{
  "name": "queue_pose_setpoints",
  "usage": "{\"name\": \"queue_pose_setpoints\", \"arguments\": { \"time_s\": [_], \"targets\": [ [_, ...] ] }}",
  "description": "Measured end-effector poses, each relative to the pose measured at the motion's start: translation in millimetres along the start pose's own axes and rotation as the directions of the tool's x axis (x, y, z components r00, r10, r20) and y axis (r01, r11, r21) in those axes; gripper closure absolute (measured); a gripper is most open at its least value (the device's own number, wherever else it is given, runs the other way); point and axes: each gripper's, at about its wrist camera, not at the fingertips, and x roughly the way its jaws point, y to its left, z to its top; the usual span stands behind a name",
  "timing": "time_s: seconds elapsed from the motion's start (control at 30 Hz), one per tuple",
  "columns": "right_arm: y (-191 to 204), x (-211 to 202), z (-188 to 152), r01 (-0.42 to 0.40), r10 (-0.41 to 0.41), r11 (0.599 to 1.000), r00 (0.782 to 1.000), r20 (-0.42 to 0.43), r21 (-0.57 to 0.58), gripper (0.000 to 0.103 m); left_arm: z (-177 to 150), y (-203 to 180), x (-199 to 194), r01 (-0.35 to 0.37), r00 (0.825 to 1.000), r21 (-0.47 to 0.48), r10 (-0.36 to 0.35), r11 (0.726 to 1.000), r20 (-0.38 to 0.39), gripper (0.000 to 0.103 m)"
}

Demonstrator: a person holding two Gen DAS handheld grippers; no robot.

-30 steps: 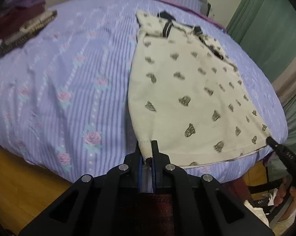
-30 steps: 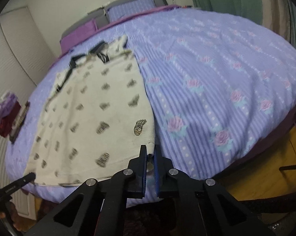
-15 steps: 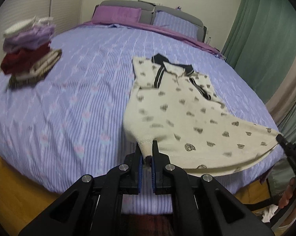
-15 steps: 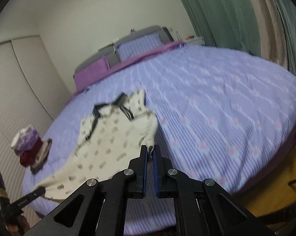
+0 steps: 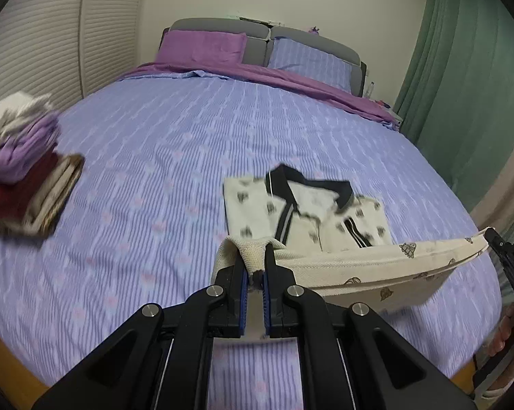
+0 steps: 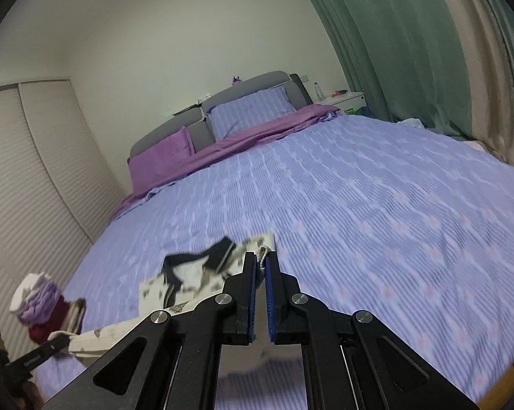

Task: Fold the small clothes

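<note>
Left wrist view showed the left hand-held gripper [image 5: 256, 266] pinching one hem corner of the cream patterned shirt [image 5: 308, 212], its jaws pressed together on a bunched nub of fabric. The hem ran taut from there rightward to the other hand-held gripper's tip at the frame edge. In the right wrist view, the right hand-held gripper [image 6: 261, 261] likewise pinched the opposite hem corner. The collar end lay flat on the bed [image 5: 175, 143] just ahead of both, while the lower half hung lifted above it, probably so the hem could be carried forward over the collar for a halving fold. A stack of folded clothes [image 5: 24, 167] sat well to the left.
</note>
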Motion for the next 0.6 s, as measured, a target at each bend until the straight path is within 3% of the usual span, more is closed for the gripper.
{"name": "queue_pose_setpoints", "arguments": {
  "time_s": [0.27,0.6],
  "targets": [
    [14.5,92.2,35.5,0.027,-0.029,0.999,0.998,-0.059,-0.031,0.097,55.8,2.6,75.9,-0.025,0.999,-0.001,0.025,1.0,-0.038,0.094],
    [10.4,203.5,29.7,0.069,-0.079,0.996,0.979,-0.185,-0.06,0.097,70.7,13.9,181.1,-0.048,0.988,-0.005,0.046,0.999,-0.147,0.094]
  ]
}}
